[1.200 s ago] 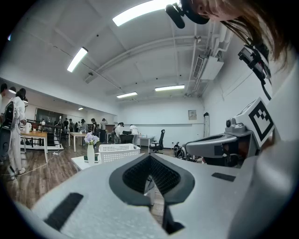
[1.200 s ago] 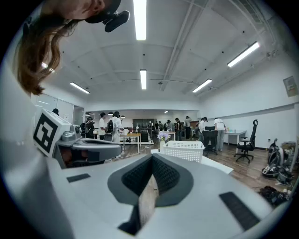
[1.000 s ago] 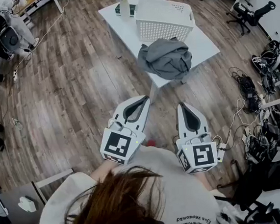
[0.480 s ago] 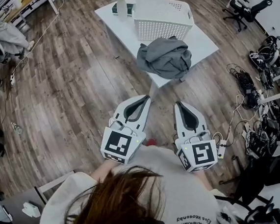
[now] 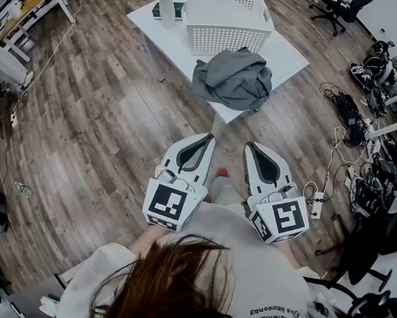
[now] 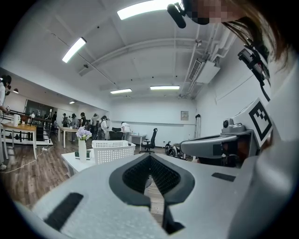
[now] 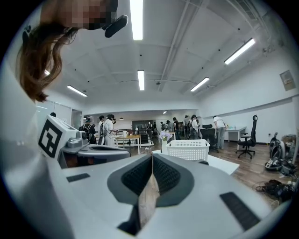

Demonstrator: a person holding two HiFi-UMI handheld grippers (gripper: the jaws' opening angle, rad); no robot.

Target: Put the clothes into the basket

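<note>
A crumpled grey garment (image 5: pixel 233 79) lies on the near end of a white table (image 5: pixel 166 38). Behind it on the same table stands a white perforated basket (image 5: pixel 228 20), which also shows in the left gripper view (image 6: pixel 113 150) and the right gripper view (image 7: pixel 188 149). My left gripper (image 5: pixel 207 139) (image 6: pixel 150 156) and right gripper (image 5: pixel 251 147) (image 7: pixel 152 156) are held side by side in front of my chest, above the wood floor and short of the table. Both are shut with nothing between the jaws. The garment is hidden in both gripper views.
A vase of flowers (image 5: pixel 166 4) and a dark book (image 5: pixel 178 9) stand at the table's far end. Cables, bags and gear (image 5: pixel 367 173) litter the floor on the right, with an office chair (image 5: pixel 341 5) beyond. Several people stand at desks far off (image 7: pixel 105 128).
The table has slid slightly up and left in the head view, and a leg with a red shoe now shows between the grippers. Both grippers stay shut in the same pose.
</note>
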